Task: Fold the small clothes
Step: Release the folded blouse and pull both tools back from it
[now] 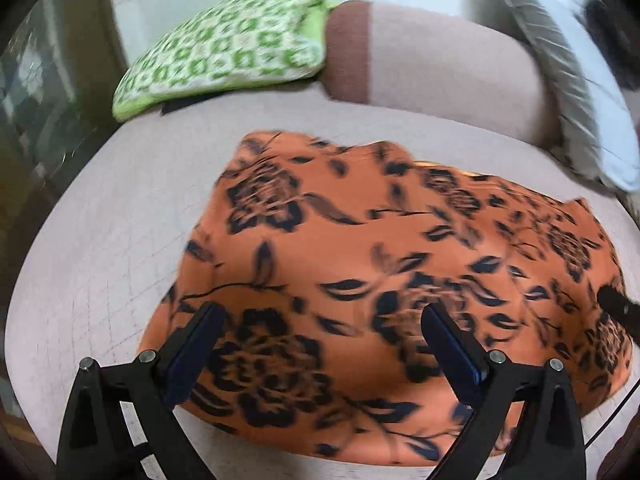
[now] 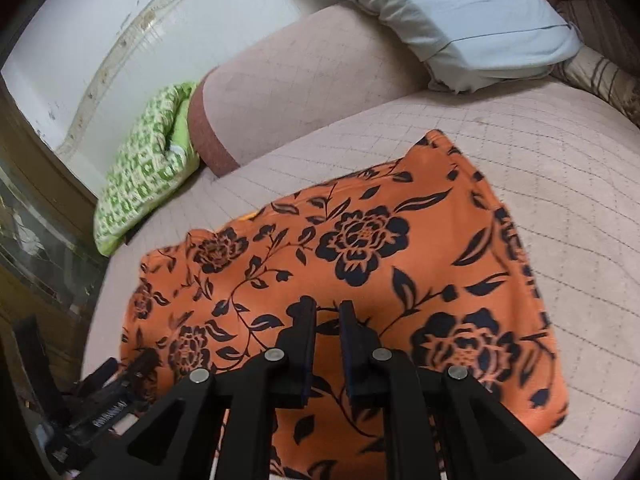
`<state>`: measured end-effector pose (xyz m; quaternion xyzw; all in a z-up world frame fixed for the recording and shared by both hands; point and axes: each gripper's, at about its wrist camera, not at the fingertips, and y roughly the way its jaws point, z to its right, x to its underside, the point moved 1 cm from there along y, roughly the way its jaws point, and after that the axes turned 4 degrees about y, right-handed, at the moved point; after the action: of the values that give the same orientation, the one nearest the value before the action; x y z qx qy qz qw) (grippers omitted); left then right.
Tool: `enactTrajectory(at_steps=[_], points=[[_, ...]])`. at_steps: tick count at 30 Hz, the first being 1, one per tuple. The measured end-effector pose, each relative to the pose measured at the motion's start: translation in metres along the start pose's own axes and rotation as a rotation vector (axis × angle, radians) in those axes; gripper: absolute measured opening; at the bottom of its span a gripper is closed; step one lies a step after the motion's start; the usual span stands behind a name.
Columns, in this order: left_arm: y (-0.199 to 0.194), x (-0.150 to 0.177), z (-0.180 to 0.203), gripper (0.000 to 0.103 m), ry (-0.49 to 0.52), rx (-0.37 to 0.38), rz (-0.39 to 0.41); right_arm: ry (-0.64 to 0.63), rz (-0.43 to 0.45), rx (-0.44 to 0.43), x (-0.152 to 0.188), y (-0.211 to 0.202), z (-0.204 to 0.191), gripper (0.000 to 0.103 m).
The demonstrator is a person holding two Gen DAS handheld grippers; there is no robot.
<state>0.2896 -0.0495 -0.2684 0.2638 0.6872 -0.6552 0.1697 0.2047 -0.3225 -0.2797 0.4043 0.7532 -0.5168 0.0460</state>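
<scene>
An orange cloth with a black flower print [image 1: 340, 264] [image 2: 360, 272] lies spread flat on a quilted beige seat [image 1: 100, 248] [image 2: 560, 184]. My left gripper [image 1: 320, 314] hovers over the cloth's near edge, its jaws wide apart with nothing between them. My right gripper [image 2: 326, 308] hangs above the near middle of the cloth, shut with only a thin slit between the pads and no fabric in it. A dark tip of the right gripper [image 1: 616, 304] shows at the right edge of the left wrist view. The left gripper's body [image 2: 108, 412] shows at the lower left of the right wrist view.
A green-and-white patterned cushion [image 1: 224, 44] [image 2: 140, 176] leans at the back left against the beige backrest [image 1: 440, 56] [image 2: 304, 88]. A pale grey pillow [image 1: 572, 92] [image 2: 472, 20] lies at the back right. A glass-fronted cabinet [image 2: 36, 240] stands to the left of the seat.
</scene>
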Motion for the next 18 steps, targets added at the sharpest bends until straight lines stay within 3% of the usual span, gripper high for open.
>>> enactTrajectory(at_steps=[3, 5, 6, 9, 13, 18], points=[[0.011, 0.004, -0.012, 0.1, -0.014, -0.059, -0.028, -0.014, -0.035, 0.075, 0.008, 0.017, -0.003, 0.014], [0.027, 0.01, -0.016, 0.1, 0.015, -0.123, -0.076, -0.01, -0.136, 0.138, 0.017, 0.04, 0.001, 0.015], [0.038, 0.013, -0.02, 0.1, 0.015, -0.117, -0.108, -0.011, -0.126, 0.138, 0.019, 0.042, 0.002, 0.014], [0.029, 0.011, -0.028, 0.1, -0.028, -0.089, -0.077, -0.049, -0.113, 0.153, 0.021, 0.036, -0.005, 0.014], [0.003, 0.005, -0.028, 0.1, -0.033, -0.073, 0.025, -0.014, -0.107, 0.057, 0.02, 0.021, -0.006, 0.014], [-0.043, 0.003, -0.018, 0.1, -0.046, -0.056, 0.163, -0.08, 0.035, 0.005, 0.019, -0.013, -0.019, 0.014]])
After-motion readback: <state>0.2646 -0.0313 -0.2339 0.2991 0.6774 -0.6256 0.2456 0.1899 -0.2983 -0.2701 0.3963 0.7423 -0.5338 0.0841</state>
